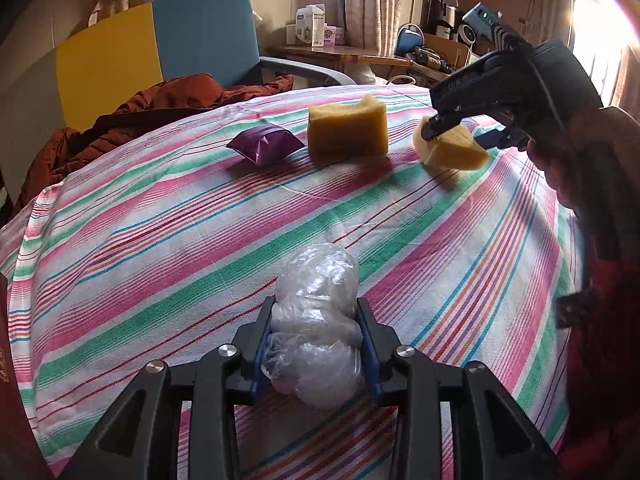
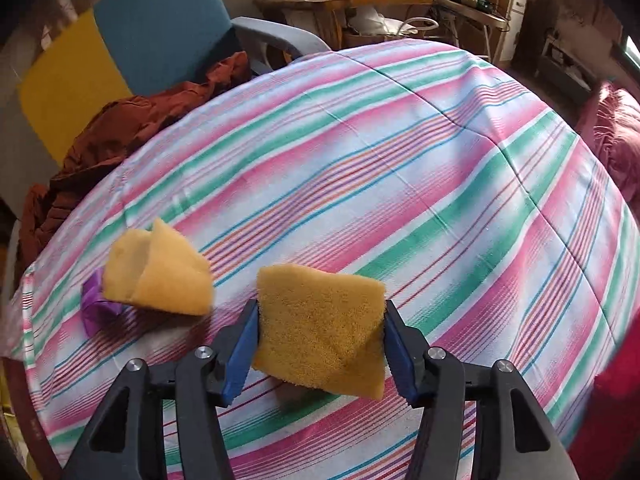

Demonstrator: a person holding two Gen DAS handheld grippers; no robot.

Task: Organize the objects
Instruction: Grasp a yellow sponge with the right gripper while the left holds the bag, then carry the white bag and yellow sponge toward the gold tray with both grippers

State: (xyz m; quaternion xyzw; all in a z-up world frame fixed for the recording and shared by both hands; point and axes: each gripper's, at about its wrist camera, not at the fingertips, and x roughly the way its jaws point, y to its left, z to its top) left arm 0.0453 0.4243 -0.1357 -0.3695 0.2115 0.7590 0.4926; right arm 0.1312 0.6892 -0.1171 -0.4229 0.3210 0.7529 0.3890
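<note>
Left wrist view: the left tongs are clamping a crumpled clear plastic wad between their blue pads, low over the striped cloth covering the worktop. Farther back, a purple packet and a yellow sponge are lying on the cloth side by side, just apart. To the right, the right tongs are gripping a second sponge, held by a hand. White letters on that tool's black arm are showing but too small to read. Boxes with print are standing on a wooden table behind, unreadable.

Right wrist view: the right tongs are pressing their blue pads against both sides of the second sponge, squeezing it above the cloth. The other sponge is sitting to the left, partly hiding the purple packet. A rust-coloured garment is lying heaped beside the worktop.
</note>
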